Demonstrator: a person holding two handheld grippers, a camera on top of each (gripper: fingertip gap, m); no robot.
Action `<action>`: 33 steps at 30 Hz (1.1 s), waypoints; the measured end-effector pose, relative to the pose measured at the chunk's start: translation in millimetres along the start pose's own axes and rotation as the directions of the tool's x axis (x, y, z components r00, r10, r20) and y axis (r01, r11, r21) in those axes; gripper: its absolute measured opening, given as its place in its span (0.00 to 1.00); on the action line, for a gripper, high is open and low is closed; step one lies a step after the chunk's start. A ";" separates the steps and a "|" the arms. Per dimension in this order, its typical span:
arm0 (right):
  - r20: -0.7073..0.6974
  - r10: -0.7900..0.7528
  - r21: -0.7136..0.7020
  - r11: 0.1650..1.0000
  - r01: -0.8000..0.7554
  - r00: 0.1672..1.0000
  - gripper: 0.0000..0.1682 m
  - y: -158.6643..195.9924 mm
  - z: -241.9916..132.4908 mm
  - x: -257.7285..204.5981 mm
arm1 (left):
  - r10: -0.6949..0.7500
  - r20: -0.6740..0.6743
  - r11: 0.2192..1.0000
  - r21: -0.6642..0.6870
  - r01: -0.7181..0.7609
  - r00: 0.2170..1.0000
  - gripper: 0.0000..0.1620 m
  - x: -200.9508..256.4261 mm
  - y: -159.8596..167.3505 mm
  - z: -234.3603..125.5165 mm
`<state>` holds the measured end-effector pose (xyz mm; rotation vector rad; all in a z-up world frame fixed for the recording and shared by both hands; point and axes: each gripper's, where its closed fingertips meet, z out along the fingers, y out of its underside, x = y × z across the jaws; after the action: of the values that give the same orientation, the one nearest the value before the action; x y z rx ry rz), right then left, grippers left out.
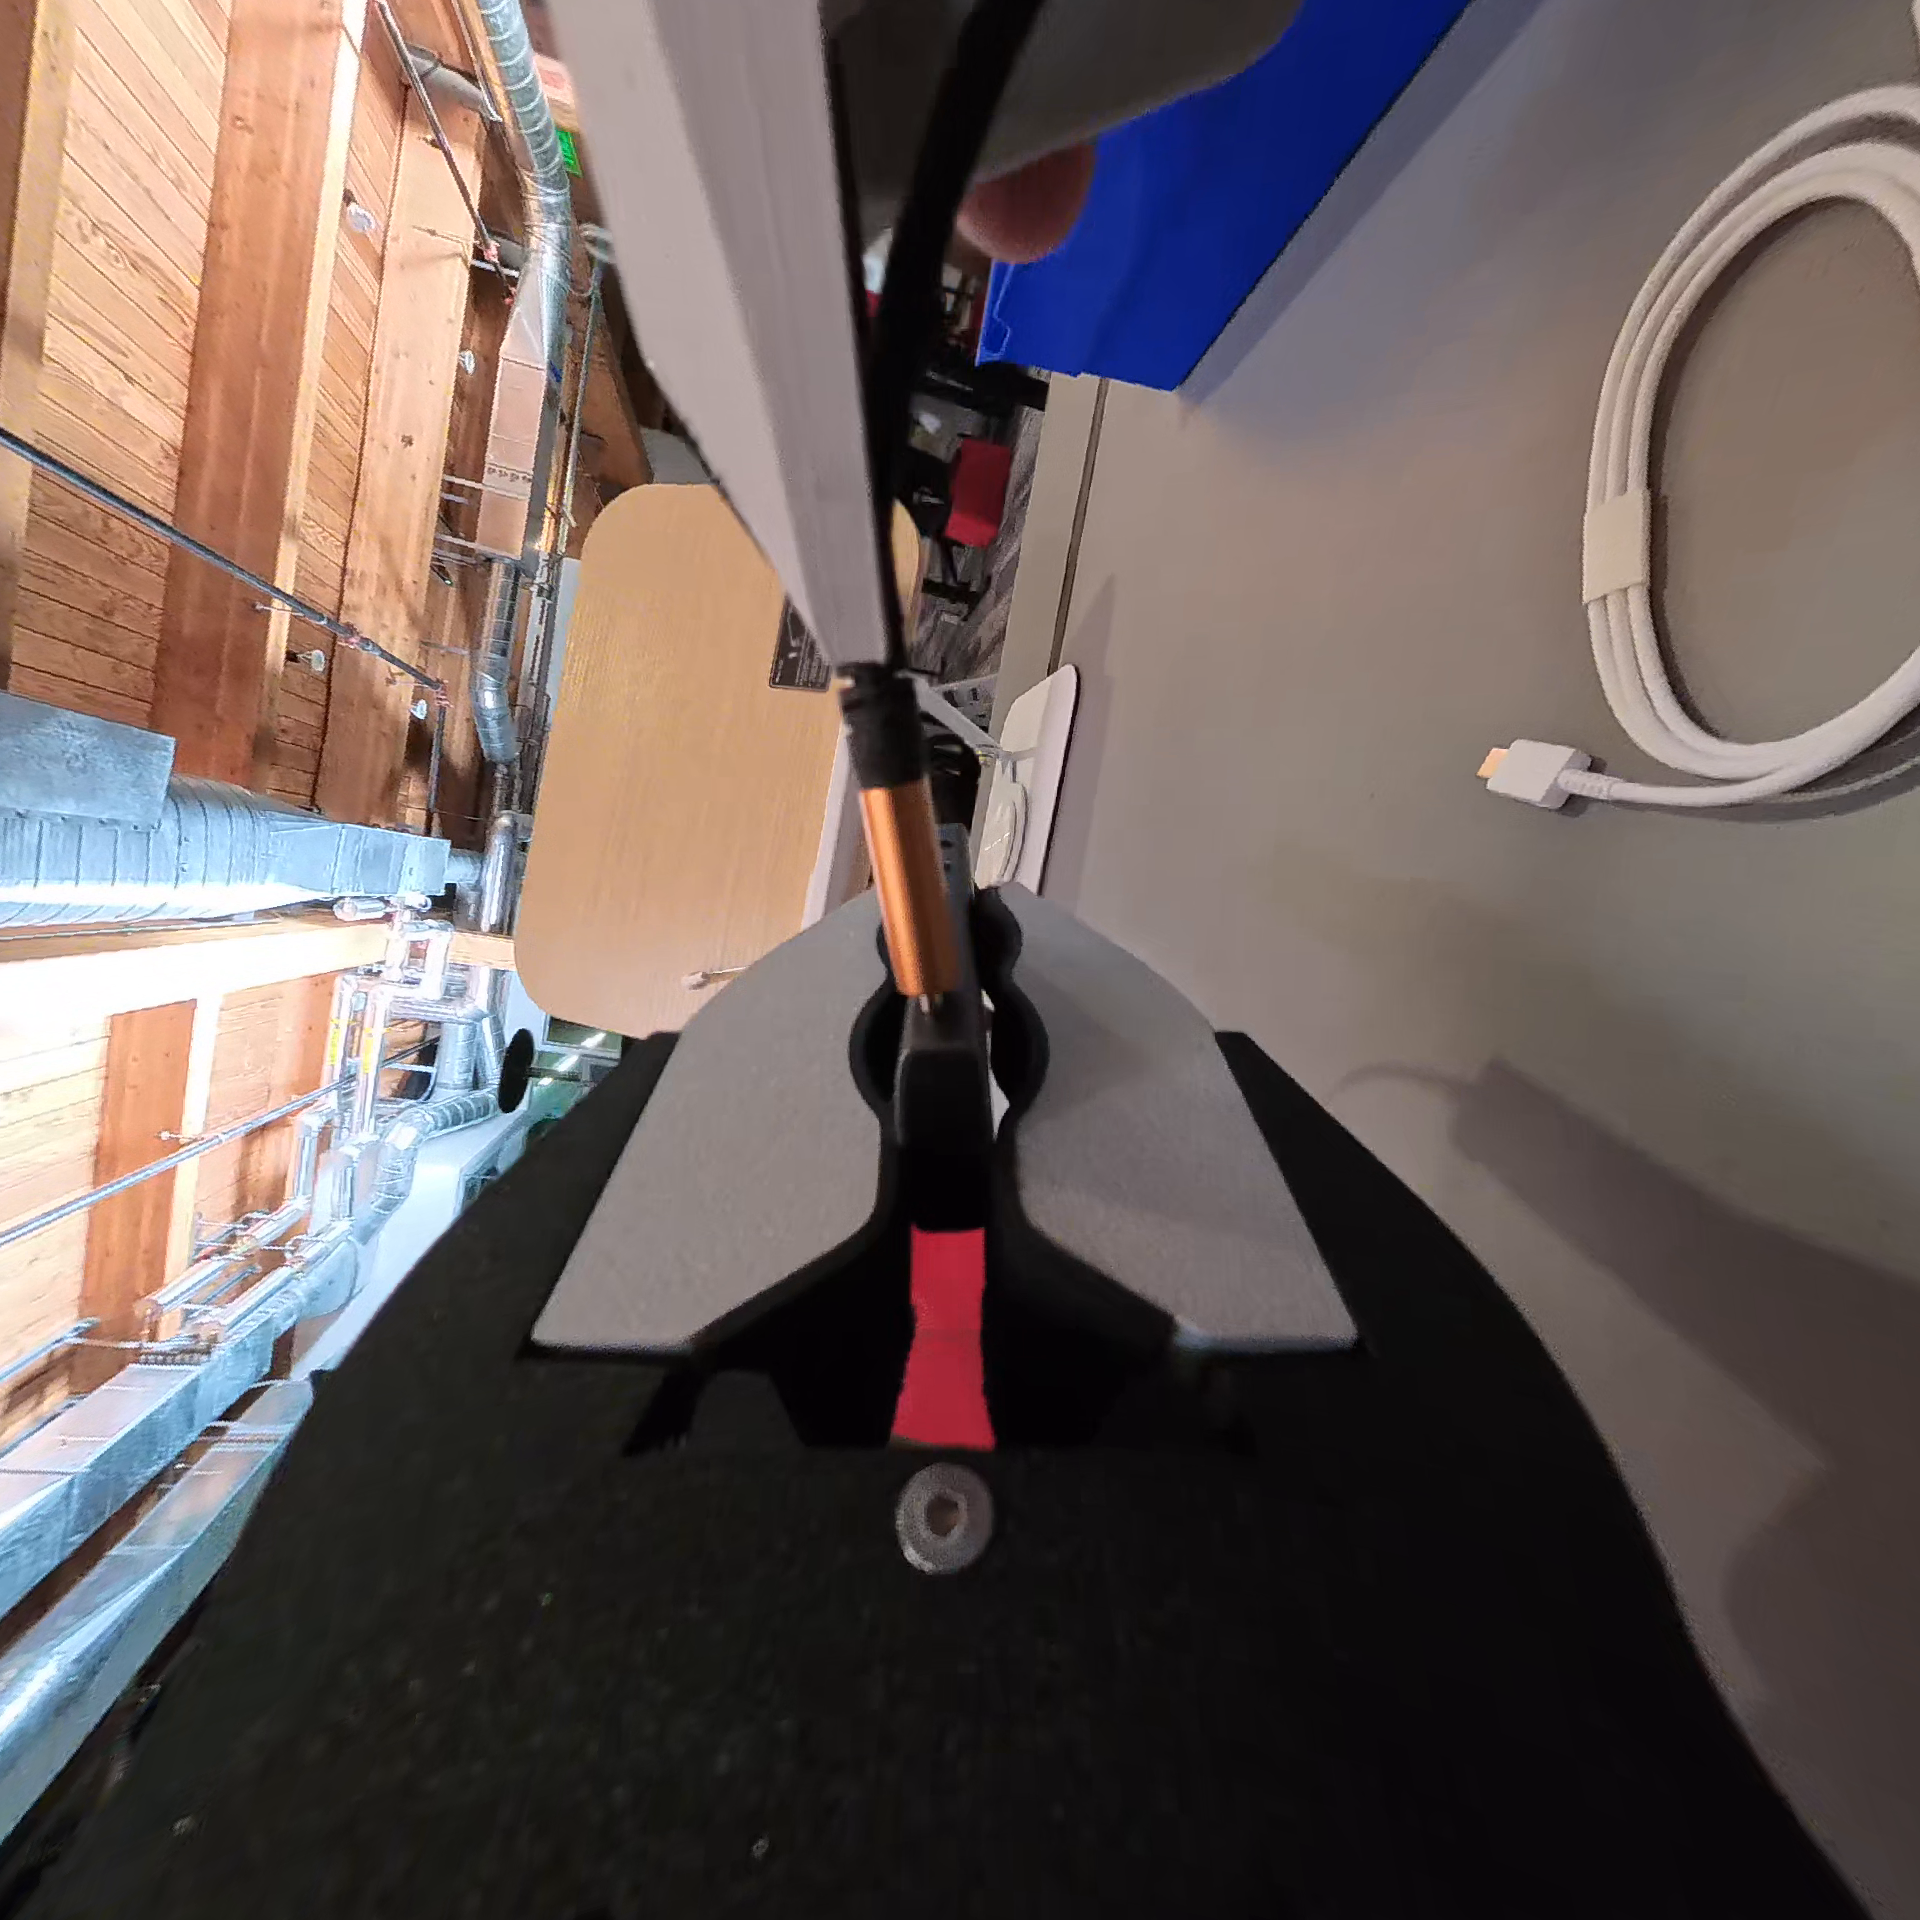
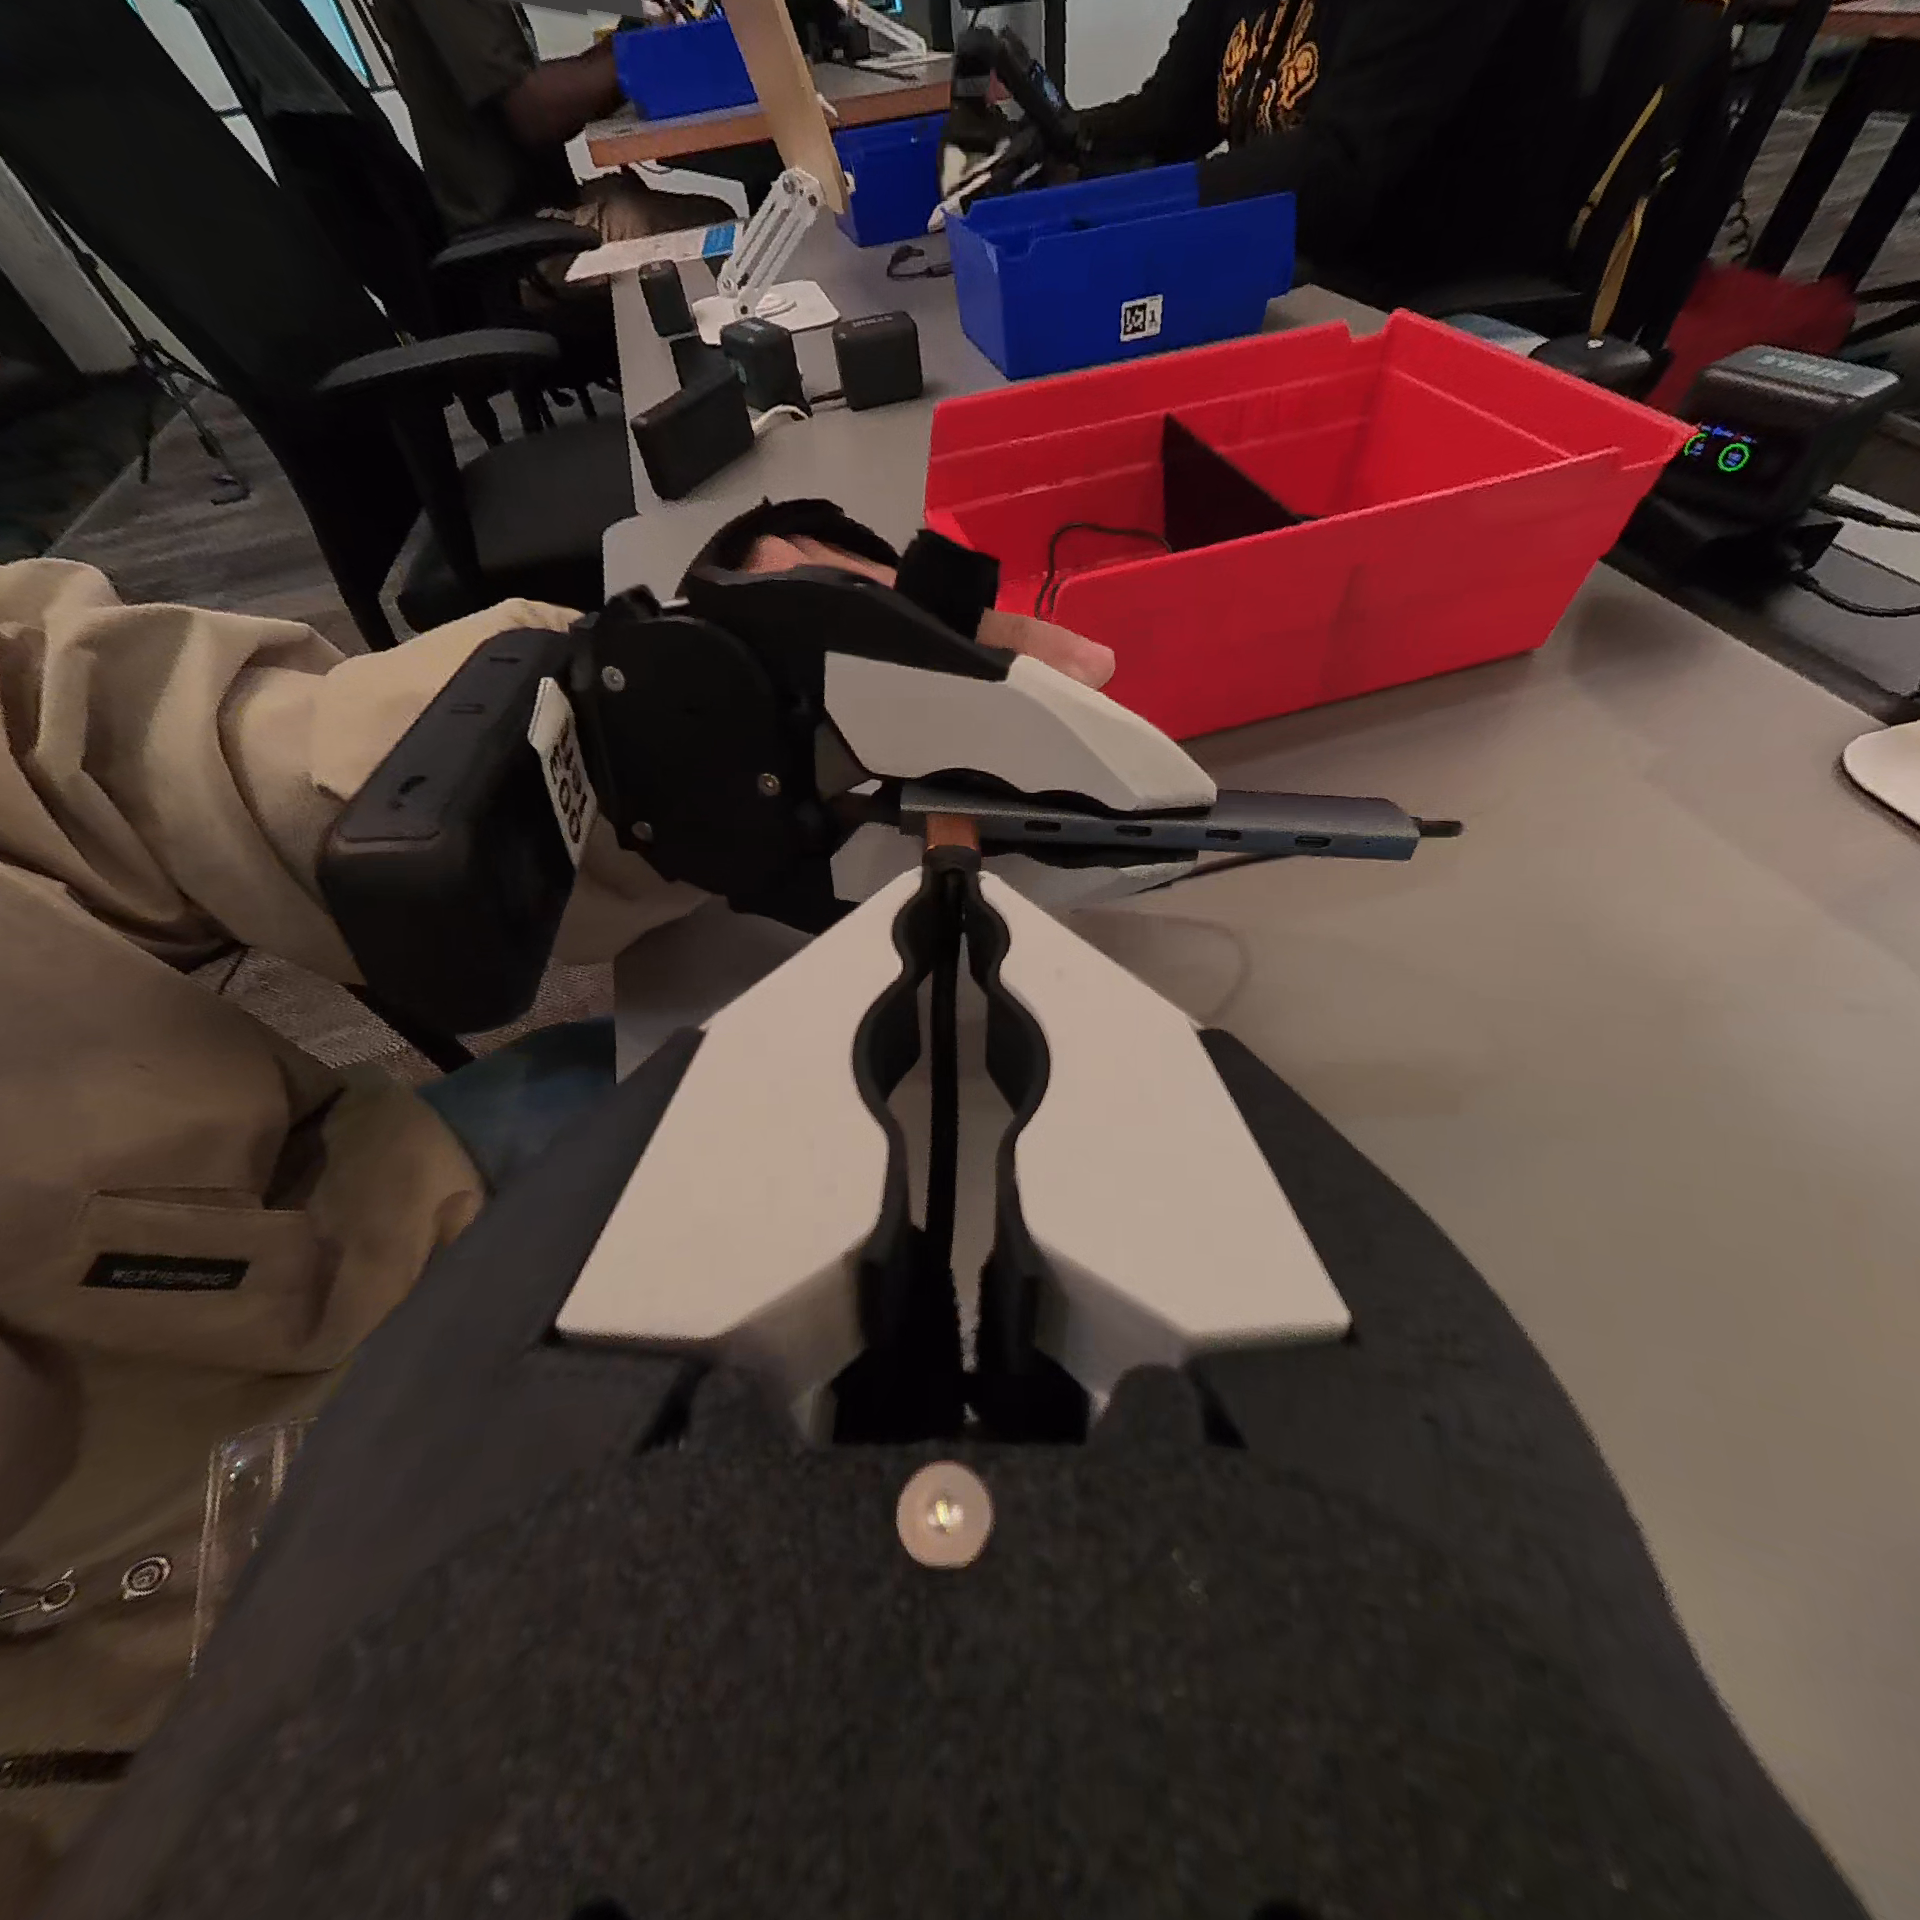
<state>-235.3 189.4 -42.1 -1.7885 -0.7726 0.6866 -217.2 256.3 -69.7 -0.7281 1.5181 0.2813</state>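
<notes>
My left gripper [image 1: 940,935] is shut on a flat grey port hub [image 1: 940,1122], seen edge-on, with a red strip [image 1: 940,1340] behind it between the fingers. In the right wrist view the left gripper [image 2: 1184,831] holds the hub [image 2: 1299,831] level above the table, its row of ports facing me. My right gripper [image 2: 945,883] is shut on a black cable [image 2: 943,1091] just behind its copper-coloured plug [image 2: 948,836]. The plug tip touches the hub's near edge. In the left wrist view the right gripper [image 1: 873,665] comes in from the top with the plug [image 1: 914,894].
A coiled white cable [image 1: 1662,520] lies on the grey table [image 2: 1507,1039]. A red bin [image 2: 1299,623] with a black divider stands behind the hub, a blue bin [image 2: 1122,270] farther back. Black blocks [image 2: 790,364] and a power unit [image 2: 1787,416] stand at the table's edges. A beige sleeve [image 2: 156,831] is at the left. My right fingertips sit around 7 cm from my left ones.
</notes>
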 end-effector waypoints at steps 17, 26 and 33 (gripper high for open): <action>0.154 0.146 0.072 0.985 -0.159 0.977 0.10 -16.7 -9.6 -8.4 | -0.168 0.039 0.984 0.065 0.165 0.985 0.07 -17.4 -10.1 -5.5; -0.153 0.298 0.173 0.947 -0.271 0.942 0.17 15.3 -39.5 79.8 | -0.448 0.194 0.890 0.188 0.415 0.873 0.07 -67.4 27.4 -41.5; -0.342 0.013 -0.405 0.900 -0.160 0.940 0.17 126.7 32.9 48.7 | -0.528 0.137 0.843 0.210 0.496 0.838 0.07 -57.8 32.3 -39.5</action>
<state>-205.9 211.9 -176.8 -2.2789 -0.6455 0.2619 -272.1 273.1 -18.3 -0.9170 1.0956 -0.1806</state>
